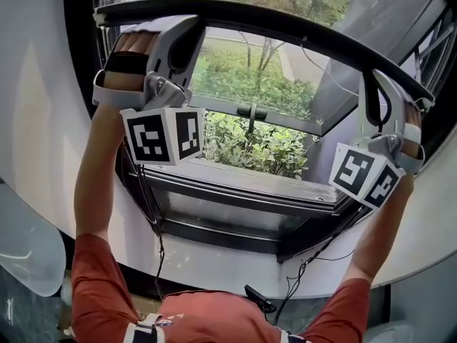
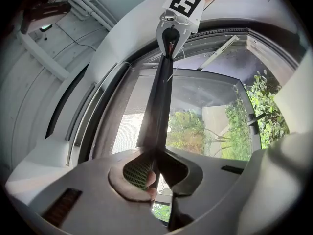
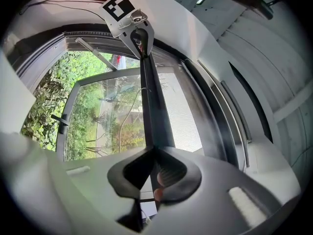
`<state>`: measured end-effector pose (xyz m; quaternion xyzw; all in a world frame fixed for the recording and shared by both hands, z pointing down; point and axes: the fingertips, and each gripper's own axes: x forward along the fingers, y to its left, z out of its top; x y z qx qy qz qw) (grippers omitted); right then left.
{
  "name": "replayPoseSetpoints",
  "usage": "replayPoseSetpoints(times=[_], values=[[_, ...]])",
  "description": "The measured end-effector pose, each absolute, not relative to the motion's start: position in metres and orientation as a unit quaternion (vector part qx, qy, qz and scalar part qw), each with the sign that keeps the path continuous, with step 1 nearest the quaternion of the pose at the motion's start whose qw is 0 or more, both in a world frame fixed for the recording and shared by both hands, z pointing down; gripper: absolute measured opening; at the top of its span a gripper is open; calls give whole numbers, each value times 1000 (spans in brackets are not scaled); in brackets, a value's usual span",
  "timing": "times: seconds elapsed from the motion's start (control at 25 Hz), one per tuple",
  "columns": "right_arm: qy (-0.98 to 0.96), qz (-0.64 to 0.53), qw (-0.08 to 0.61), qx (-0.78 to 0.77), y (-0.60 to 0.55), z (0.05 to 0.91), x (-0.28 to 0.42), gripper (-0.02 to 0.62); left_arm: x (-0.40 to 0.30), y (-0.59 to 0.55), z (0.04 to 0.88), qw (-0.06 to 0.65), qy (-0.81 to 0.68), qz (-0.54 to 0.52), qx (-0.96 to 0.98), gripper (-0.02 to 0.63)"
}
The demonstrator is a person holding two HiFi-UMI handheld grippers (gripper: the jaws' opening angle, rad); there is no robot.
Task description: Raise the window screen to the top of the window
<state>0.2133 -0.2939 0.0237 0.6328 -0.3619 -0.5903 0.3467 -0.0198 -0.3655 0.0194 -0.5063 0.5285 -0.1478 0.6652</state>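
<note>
The window screen's black bottom bar point(image 1: 285, 31) runs across the upper window, with grey mesh point(image 1: 389, 13) above it. My left gripper point(image 1: 187, 24) is shut on the bar's left end. The right gripper point(image 1: 376, 84) is shut on its right end. In the left gripper view the bar point(image 2: 159, 102) runs from my left gripper's point(image 2: 155, 168) closed jaws up to the right gripper point(image 2: 172, 31). The right gripper view mirrors this: the bar point(image 3: 152, 106) leaves the right gripper point(image 3: 152, 173) and reaches the left gripper point(image 3: 134, 28). Mesh point(image 3: 181, 114) hangs beside the bar.
Below the bar, a casement pane stands open outward with a black handle point(image 1: 251, 111), and green shrubs point(image 1: 257, 145) show outside. The dark window frame and sill point(image 1: 235, 191) lie below. Thin cables point(image 1: 153, 227) hang down the white wall under the sill.
</note>
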Motion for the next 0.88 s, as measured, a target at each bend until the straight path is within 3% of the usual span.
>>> replayPoseSetpoints(times=[0.88], values=[[-308, -607, 352, 642, -302, -87, 211, 34, -21, -374, -90, 672, 568, -141, -453, 41]])
